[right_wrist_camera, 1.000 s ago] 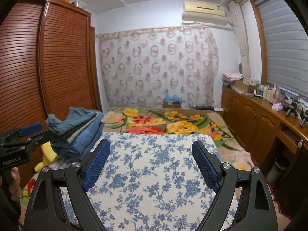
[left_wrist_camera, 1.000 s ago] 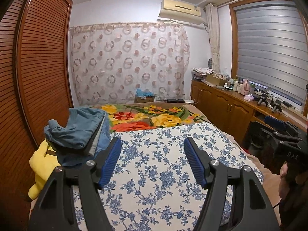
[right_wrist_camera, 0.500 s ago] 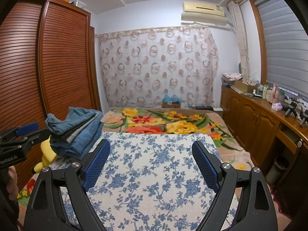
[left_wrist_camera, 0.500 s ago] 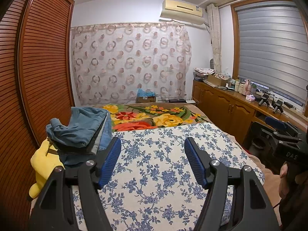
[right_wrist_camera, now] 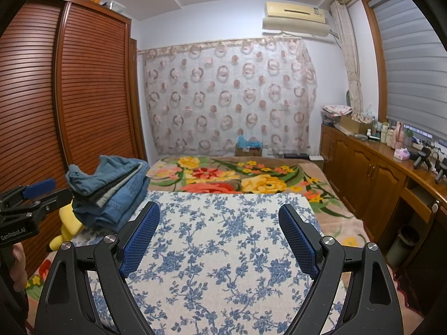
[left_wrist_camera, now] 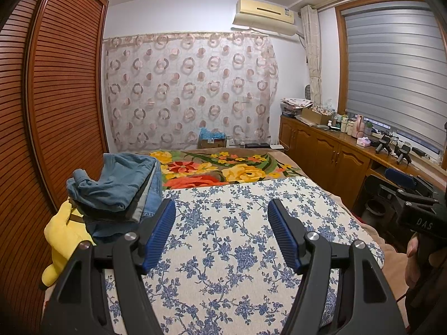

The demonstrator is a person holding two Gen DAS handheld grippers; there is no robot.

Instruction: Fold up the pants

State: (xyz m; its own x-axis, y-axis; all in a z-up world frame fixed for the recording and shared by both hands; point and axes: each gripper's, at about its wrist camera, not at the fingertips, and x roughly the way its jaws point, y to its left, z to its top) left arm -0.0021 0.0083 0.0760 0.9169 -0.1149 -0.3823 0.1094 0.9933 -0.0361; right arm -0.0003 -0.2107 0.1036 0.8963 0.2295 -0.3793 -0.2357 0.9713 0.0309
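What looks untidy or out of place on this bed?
The stack of pants at the bed's left edge is uneven: the top pair is rumpled, one end sticking up. A yellow plush toy sits wedged beside the pile. Nothing looks spilled or damaged.

Both cameras look along the bed from its foot, angled slightly downward, toward the ring-patterned curtain (left_wrist_camera: 190, 89) on the far wall. The left wrist view sits nearer the louvred wardrobe (left_wrist_camera: 56, 97), the right wrist view nearer the wooden cabinets (right_wrist_camera: 371, 173). Both hang close over the blue floral cloth (right_wrist_camera: 223, 245) and share it, the stack of folded jeans (left_wrist_camera: 120, 187) and the curtain.
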